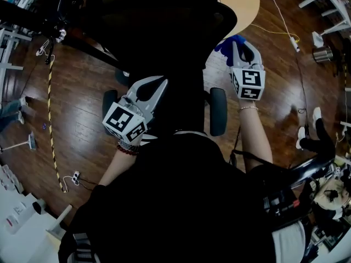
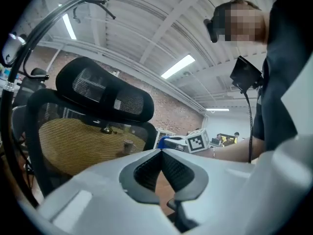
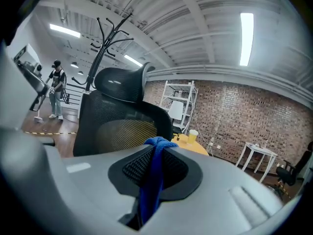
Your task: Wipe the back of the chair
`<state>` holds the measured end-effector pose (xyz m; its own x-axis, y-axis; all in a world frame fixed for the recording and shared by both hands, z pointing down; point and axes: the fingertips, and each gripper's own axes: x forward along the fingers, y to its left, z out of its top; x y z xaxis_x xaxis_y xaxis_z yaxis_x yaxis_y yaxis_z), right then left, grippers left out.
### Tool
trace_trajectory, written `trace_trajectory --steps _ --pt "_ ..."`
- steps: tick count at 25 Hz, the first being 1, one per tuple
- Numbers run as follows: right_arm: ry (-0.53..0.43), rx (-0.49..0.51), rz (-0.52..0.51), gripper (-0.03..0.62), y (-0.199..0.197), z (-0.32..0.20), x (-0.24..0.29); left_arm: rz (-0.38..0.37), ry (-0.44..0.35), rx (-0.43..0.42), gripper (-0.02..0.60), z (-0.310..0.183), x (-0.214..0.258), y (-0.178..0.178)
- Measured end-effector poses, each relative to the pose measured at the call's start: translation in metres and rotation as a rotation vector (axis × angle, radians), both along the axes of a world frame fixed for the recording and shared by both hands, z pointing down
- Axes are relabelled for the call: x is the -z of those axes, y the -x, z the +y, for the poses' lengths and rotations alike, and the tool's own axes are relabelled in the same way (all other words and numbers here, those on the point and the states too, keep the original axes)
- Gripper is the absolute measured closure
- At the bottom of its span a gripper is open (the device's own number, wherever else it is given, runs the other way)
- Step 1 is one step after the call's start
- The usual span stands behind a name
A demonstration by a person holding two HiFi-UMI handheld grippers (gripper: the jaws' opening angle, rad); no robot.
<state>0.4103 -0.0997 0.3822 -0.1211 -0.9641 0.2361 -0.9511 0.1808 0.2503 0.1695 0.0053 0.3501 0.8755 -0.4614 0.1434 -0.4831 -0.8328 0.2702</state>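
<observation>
while right gripper (image 3: 156,147) clenched cloth (image 3: 149,182) and left gripper (image 2: 161,153) lay closed on nothing, chair back (image 3: 117,126) likely wanted firm, overlapping top-down strokes.

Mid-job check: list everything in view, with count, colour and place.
office chair: one, black mesh with headrest, directly ahead of both grippers
cloth: one, blue, pinched in the right gripper
round table: one, light wood, beyond the chair
cup: one, yellow, on that table
coat rack: one, black, behind the chair
shelf unit: one, white, by the brick wall
striped tape: one strip, yellow and black, on the wood floor at left
left gripper: one, white, shut, empty
right gripper: one, white, shut on the cloth
</observation>
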Motion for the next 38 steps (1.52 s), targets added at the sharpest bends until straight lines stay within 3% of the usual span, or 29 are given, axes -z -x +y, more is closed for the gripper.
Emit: trace_trajectory --steps 3,6,10,20,27,32,38 --pt "0.000 -0.005 0.019 0.560 0.002 -0.020 0.000 -0.039 -0.005 -0.001 0.577 -0.001 -0.002 0.011" --pt "0.011 0.011 0.056 0.560 0.016 -0.042 -0.002 -0.056 0.033 0.056 0.577 -0.009 -0.008 0.041" --pt "0.002 -0.018 0.191 0.560 0.029 -0.061 -0.002 -0.078 0.058 0.111 0.577 -0.024 -0.014 0.072" --pt "-0.045 0.024 0.217 0.560 0.090 -0.089 -0.002 -0.044 0.030 0.122 0.577 -0.072 -0.017 0.110" --pt "-0.030 0.150 0.263 0.560 0.183 -0.111 -0.012 -0.022 0.003 0.119 0.577 -0.093 -0.016 0.158" --pt "-0.046 0.219 0.243 0.560 0.254 -0.126 -0.012 -0.049 0.009 0.149 0.577 -0.090 -0.027 0.208" --pt "-0.060 0.304 0.223 0.560 0.339 -0.140 -0.010 -0.047 0.009 0.130 0.577 -0.081 -0.033 0.239"
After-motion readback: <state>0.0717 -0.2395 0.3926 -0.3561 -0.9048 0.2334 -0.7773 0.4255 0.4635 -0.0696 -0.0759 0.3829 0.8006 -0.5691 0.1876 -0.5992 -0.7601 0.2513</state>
